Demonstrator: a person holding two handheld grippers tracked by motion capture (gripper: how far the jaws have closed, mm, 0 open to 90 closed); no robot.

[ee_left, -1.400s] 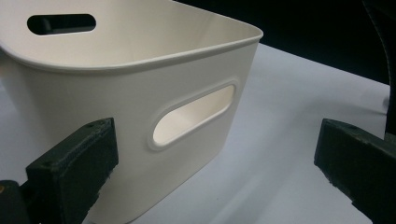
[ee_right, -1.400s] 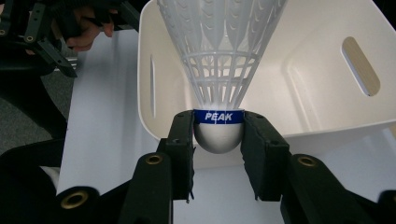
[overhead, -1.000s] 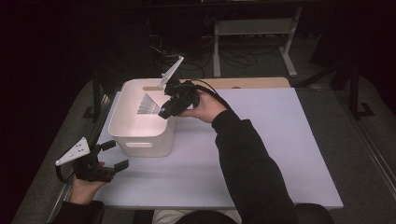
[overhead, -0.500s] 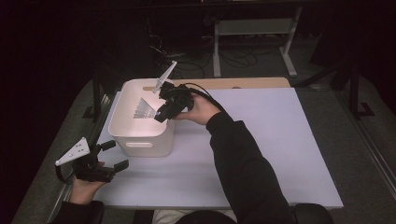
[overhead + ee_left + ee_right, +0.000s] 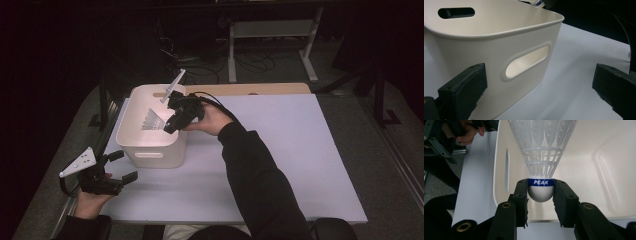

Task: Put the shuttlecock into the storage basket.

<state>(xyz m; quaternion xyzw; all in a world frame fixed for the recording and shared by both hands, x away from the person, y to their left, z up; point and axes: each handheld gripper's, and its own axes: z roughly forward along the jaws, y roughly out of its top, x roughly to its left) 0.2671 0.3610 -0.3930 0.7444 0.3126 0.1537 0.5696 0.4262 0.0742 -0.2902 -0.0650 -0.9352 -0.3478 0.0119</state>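
Shuttlecock (image 5: 541, 157) clamped at its white cork base between the pads of the right gripper (image 5: 540, 192), skirt pointing down into the white bin (image 5: 150, 147), above its interior. Left gripper (image 5: 111, 169) rests near the bin's front handle wall, jaws spread wide, nothing between them.

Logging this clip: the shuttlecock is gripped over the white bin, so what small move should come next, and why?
Probably lower a little further, then open the jaws. The right gripper clamps the shuttlecock by its cork, skirt pointing into the white bin, already inside the rim. The left gripper rests open beside the bin.
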